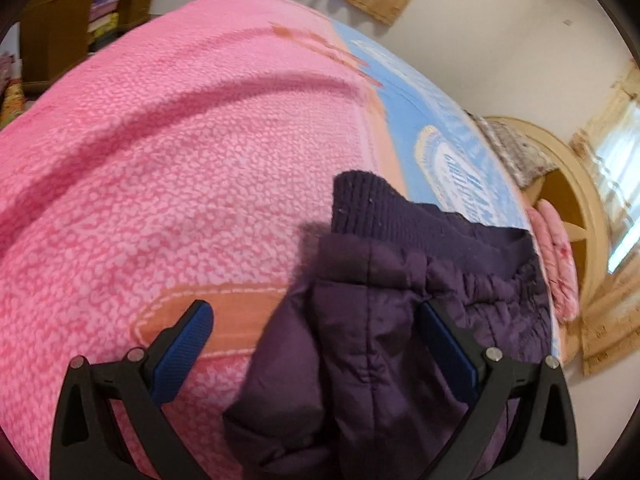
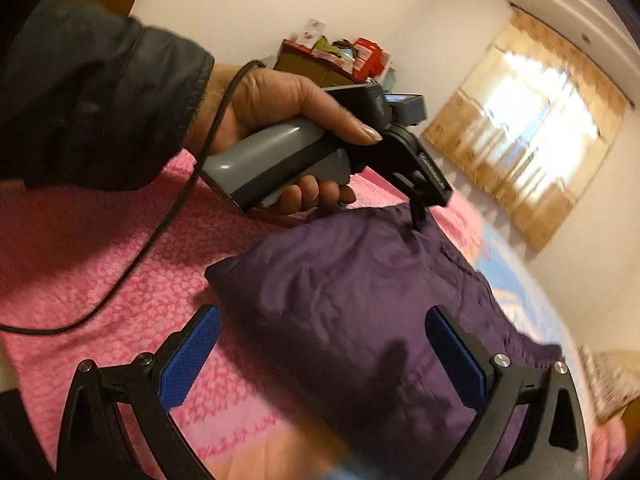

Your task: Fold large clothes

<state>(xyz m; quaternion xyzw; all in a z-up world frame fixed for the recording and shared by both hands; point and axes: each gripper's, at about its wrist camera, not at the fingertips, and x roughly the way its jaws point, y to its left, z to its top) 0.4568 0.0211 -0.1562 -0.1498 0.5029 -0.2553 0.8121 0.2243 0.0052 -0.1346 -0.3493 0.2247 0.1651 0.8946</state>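
A dark purple padded jacket point(image 1: 380, 320) lies on a pink fleece blanket point(image 1: 180, 160) on the bed; its ribbed cuff point(image 1: 360, 204) points away from me. My left gripper point(image 1: 316, 320) is open, blue pads wide apart, hovering over the jacket's near part. In the right wrist view the jacket point(image 2: 360, 300) lies bunched on the blanket point(image 2: 100, 260). My right gripper point(image 2: 324, 332) is open above it. The person's hand holds the left gripper's handle point(image 2: 280, 160); its fingers point(image 2: 418, 216) touch the jacket's far edge.
A cable point(image 2: 160, 232) trails over the blanket. A light blue printed part of the bedding point(image 1: 440, 132) lies beyond the jacket, with a pink pillow point(image 1: 556, 264) and a wooden headboard point(image 1: 580, 200). Curtained window point(image 2: 532, 136), wooden shelves point(image 1: 80, 12).
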